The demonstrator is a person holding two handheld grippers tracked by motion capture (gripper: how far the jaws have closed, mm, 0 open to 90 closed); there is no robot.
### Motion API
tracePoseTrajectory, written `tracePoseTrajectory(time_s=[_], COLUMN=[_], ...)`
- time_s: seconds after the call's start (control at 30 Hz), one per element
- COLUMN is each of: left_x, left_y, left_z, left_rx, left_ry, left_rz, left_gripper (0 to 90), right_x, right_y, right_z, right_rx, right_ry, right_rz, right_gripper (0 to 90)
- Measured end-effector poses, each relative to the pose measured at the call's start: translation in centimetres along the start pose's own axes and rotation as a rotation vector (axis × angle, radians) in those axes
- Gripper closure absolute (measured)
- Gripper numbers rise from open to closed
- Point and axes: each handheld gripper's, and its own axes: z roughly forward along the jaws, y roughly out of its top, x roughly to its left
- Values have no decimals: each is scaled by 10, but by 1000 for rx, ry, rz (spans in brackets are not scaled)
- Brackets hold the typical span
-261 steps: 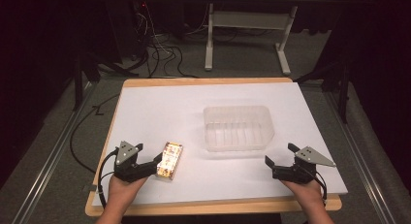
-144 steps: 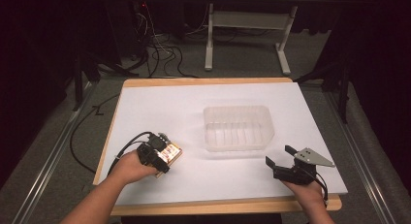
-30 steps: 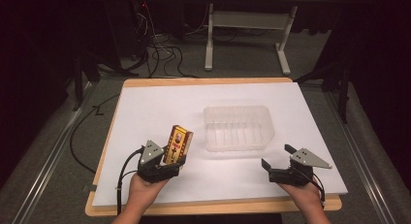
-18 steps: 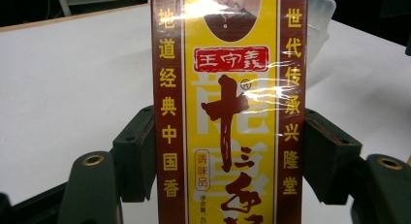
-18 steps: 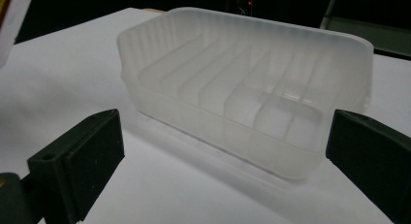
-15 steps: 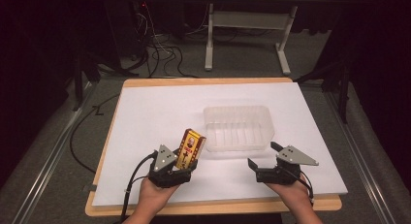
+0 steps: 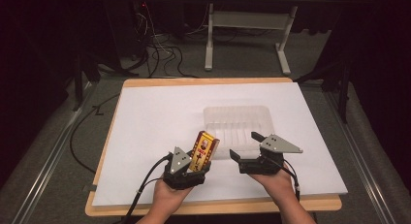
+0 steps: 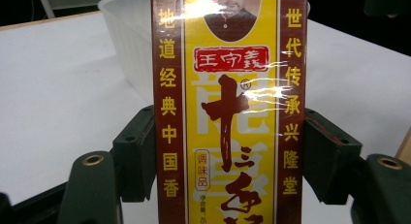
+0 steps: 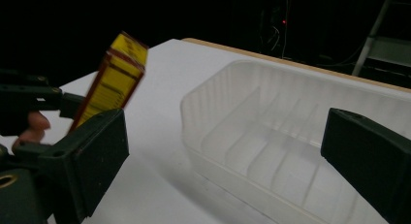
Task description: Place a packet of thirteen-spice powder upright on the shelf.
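**Spice box held up beside the tray**

Near the table's front edge, the left gripper (image 7: 190, 167) clamps a yellow-and-red box (image 7: 204, 149) upright, just left of the clear plastic tray (image 7: 237, 125). Right of it, the right gripper (image 7: 246, 153) hangs with jaws apart, holding nothing.

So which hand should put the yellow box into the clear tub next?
Probably the left. The left gripper already clamps the yellow box just beside the clear tub. The right gripper is open and holds nothing.
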Motion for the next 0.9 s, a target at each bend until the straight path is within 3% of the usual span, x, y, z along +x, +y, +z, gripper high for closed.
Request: tracePoseTrajectory(time_s=[0.1, 0.2, 0.5, 0.9], left_x=[-6, -12, -31, -40], left_y=[-2, -3, -5, -5], left_z=[3, 6, 12, 8], left_rx=[14, 22, 25, 6], left_ry=[-14, -18, -12, -25], left_rz=[11, 32, 94, 94], left_gripper=[327, 327, 327, 326], right_x=[3, 5, 13, 23], right_y=[-1, -3, -11, -18], right_z=[-1, -3, -8, -2], right_rx=[-3, -20, -20, 0], right_ry=[17, 54, 107, 195], right_rz=[-2, 33, 58, 113], right_gripper=[48, 64, 127, 240])
